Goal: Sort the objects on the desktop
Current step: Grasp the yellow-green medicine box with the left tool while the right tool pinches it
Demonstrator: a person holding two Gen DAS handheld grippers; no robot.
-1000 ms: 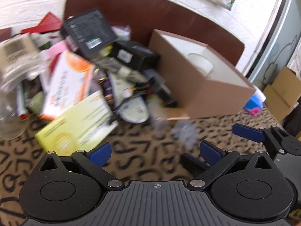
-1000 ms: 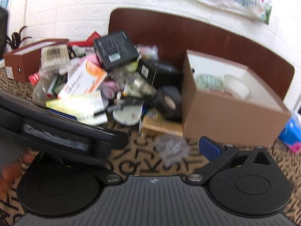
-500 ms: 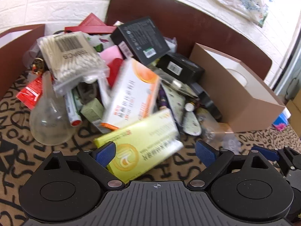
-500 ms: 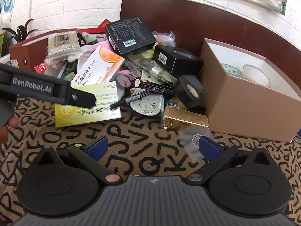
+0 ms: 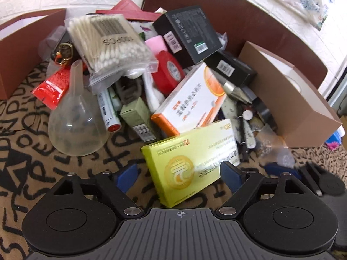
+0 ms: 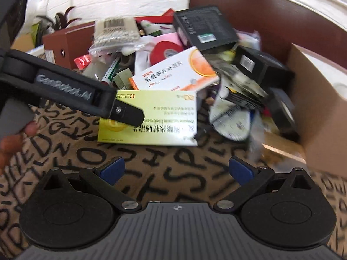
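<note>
A pile of desktop objects lies on a letter-patterned cloth. A yellow-green medicine box (image 5: 190, 162) lies at its near edge, with a white and orange box (image 5: 190, 101) behind it. My left gripper (image 5: 180, 176) is open, its blue pads on either side of the yellow-green box's near corner, not closed on it. My right gripper (image 6: 176, 170) is open and empty, a little short of the same box (image 6: 151, 119). The left gripper's body (image 6: 65, 91) crosses the right wrist view at the left.
A bag of cotton swabs (image 5: 108, 43), a clear flask (image 5: 76, 125), a red tape roll (image 5: 169, 71) and black boxes (image 5: 188, 32) fill the pile. A tan open box (image 5: 292, 99) stands at the right, a brown box (image 5: 23, 52) at the left.
My left gripper has swung left from the tan box and closed in on the yellow-green box. My right gripper has moved left and nearer the pile. Both stay open.
</note>
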